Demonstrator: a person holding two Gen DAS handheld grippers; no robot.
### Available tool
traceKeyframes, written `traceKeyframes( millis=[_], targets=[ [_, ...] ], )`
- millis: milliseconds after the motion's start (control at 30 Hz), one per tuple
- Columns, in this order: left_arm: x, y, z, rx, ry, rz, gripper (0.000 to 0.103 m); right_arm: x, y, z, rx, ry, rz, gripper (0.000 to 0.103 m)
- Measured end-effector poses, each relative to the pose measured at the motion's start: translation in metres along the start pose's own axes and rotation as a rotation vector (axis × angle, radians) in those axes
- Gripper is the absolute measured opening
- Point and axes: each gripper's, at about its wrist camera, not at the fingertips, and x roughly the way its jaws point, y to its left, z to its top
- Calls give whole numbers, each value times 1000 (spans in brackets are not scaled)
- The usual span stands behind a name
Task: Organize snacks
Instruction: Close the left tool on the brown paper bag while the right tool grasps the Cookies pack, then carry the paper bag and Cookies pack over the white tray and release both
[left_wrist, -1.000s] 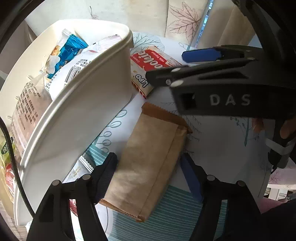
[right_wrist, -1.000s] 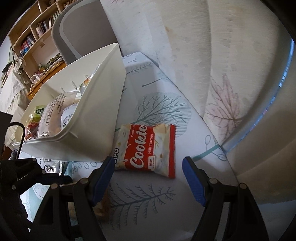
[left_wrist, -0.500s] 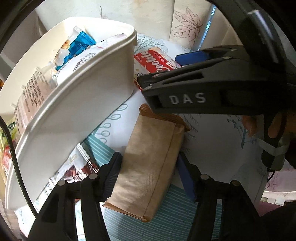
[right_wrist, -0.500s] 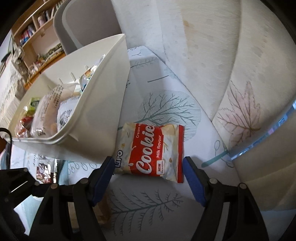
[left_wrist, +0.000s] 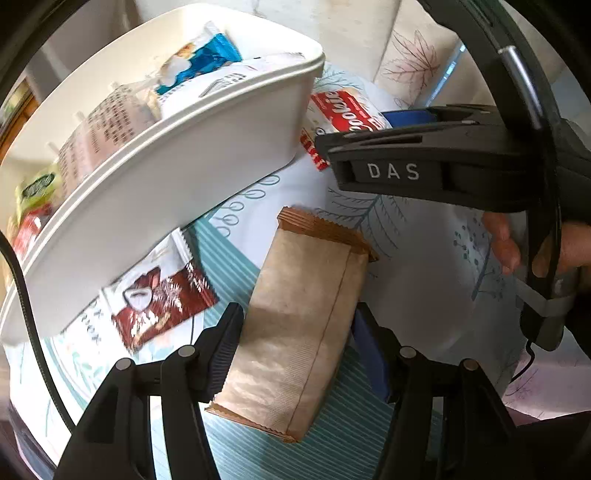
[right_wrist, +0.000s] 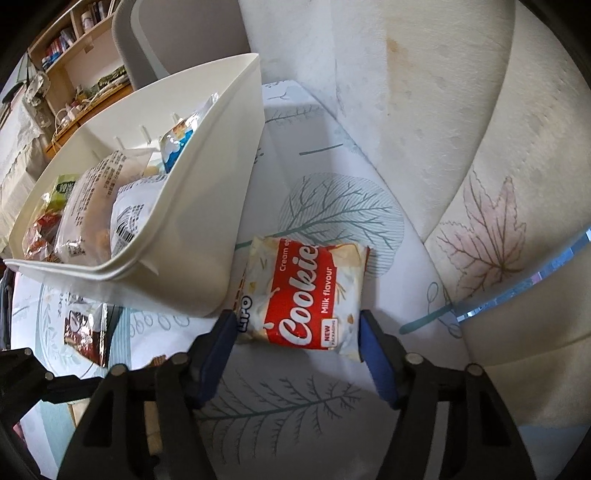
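where each tool (left_wrist: 295, 349) (right_wrist: 293, 354) grips: one brown packet (left_wrist: 295, 317), one cookie pack (right_wrist: 306, 295)

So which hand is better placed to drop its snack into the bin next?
Left, probably: its jaws grip the brown packet beside the bin. The right jaws have just been closing on the cookie pack.

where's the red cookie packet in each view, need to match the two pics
Left wrist view: the red cookie packet is upper centre, just right of the white bin's corner, partly hidden behind the right gripper.
Right wrist view: the red cookie packet is lower centre, between the right gripper's blue pads, which have just been closing on its sides.
Shared landmark: the white bin, immediately left of the packet in both.
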Motion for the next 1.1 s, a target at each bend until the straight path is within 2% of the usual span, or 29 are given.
traceKeyframes(
  millis=[167, 400, 600, 767, 933, 1100],
  targets=[
    [-16, 11, -19, -78, 3, 7, 59, -2, 2, 2, -26, 53, 5, 61],
    [-43, 12, -43, -171, -16, 11, 59, -6, -8, 6, 51, 253, 22, 60],
    [-77, 16, -43, -238, -64, 9, 59, -15, -21, 2, 112, 357, 78, 60],
    [-108, 25, -34, -273, -125, 32, 59, -27, -28, -5, 176, 442, 129, 60],
    [-119, 22, 13, -276, -153, 49, 59, -42, -30, -11, 239, 542, 224, 60],
    [-149, 28, 37, -294, -144, 42, 59, -63, -20, -3, 222, 564, 259, 60]
  ],
)
